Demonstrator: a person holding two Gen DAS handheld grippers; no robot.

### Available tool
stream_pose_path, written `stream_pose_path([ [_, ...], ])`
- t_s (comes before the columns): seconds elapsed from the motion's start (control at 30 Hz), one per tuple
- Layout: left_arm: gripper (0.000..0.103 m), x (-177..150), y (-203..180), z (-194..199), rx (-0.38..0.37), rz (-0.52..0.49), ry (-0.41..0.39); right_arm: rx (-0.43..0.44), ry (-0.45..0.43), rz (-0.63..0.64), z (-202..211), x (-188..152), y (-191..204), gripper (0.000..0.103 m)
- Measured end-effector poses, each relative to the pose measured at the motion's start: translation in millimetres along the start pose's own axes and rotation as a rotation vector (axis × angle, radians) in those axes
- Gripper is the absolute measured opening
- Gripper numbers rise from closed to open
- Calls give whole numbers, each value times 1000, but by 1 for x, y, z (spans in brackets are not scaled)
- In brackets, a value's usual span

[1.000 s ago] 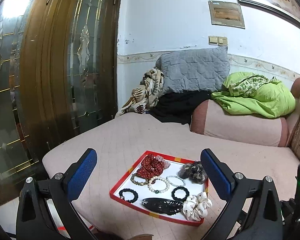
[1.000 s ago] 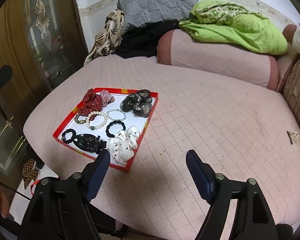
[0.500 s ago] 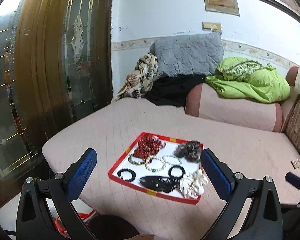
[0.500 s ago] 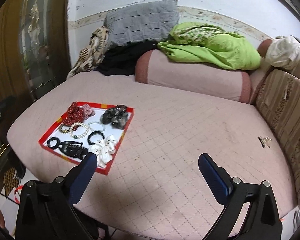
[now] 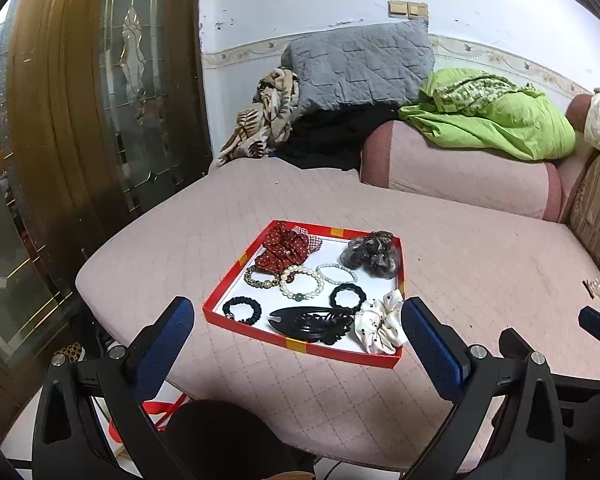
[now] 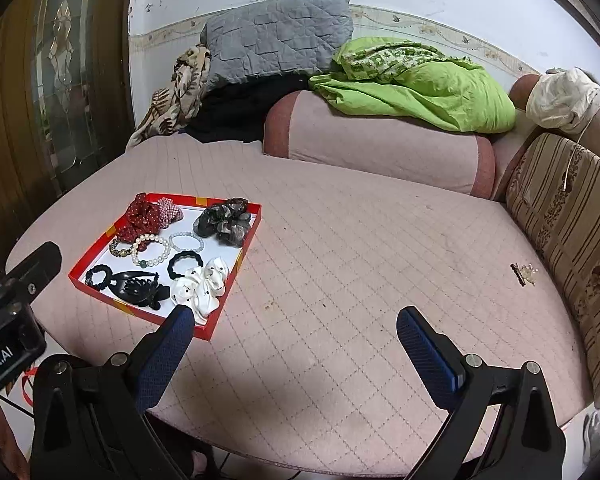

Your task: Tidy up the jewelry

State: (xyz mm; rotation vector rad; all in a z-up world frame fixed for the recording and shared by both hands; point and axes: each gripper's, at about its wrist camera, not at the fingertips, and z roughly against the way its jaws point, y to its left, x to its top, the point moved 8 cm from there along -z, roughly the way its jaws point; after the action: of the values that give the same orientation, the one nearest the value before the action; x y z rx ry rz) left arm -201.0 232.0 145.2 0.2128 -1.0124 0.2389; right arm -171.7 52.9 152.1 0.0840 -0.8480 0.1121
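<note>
Jewelry and hair ties fill a shallow red tray (image 5: 220,312) near the front edge of the pink quilted sofa seat (image 6: 340,272): pearl bracelet (image 5: 302,282), black carved hair clip (image 5: 312,323), white dotted scrunchie (image 5: 380,326). Left claw (image 5: 292,328) and right claw (image 6: 292,334) both hover level with blue-padded fingers spread wide, holding nothing. Since a second ago both cameras have drawn back and tilted up, showing more of the seat, with a small clip (image 6: 523,273) lying well apart to the right.

Left wrist view: low at front edge of pink quilted bed (image 5: 480,256), facing forward toward back wall, shallow red-rimmed cardboard tray (image 5: 300,347) centred, near. Right wrist view: similar height, further right, tray (image 6: 96,289) off left. Both share tray, bed (image 6: 360,264), grey quilted pillow (image 5: 360,64) (image 6: 276,36).
</note>
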Motion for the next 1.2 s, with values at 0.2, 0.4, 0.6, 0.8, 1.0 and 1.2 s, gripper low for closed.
stream_pose_path([
  [0.2, 103, -3, 4, -2, -17, 15, 28, -28, -1, 24, 0, -2, 2, 103],
  [0.4, 103, -9, 7, -2, -15, 6, 48, -39, 9, 54, 1, -8, 4, 103],
  [0.6, 103, -16, 9, -9, -20, 12, 80, -38, 37, 96, -4, -18, 14, 103],
  [0.8, 103, -20, 12, -13, -34, 35, 104, -40, 46, 106, -5, -21, 17, 102],
  [1.0, 103, -22, 11, -14, -39, 33, 110, -37, 64, 91, -9, -24, 13, 103],
  [1.2, 103, -26, 9, -17, -43, 27, 123, -39, 72, 93, -12, -26, 13, 102],
])
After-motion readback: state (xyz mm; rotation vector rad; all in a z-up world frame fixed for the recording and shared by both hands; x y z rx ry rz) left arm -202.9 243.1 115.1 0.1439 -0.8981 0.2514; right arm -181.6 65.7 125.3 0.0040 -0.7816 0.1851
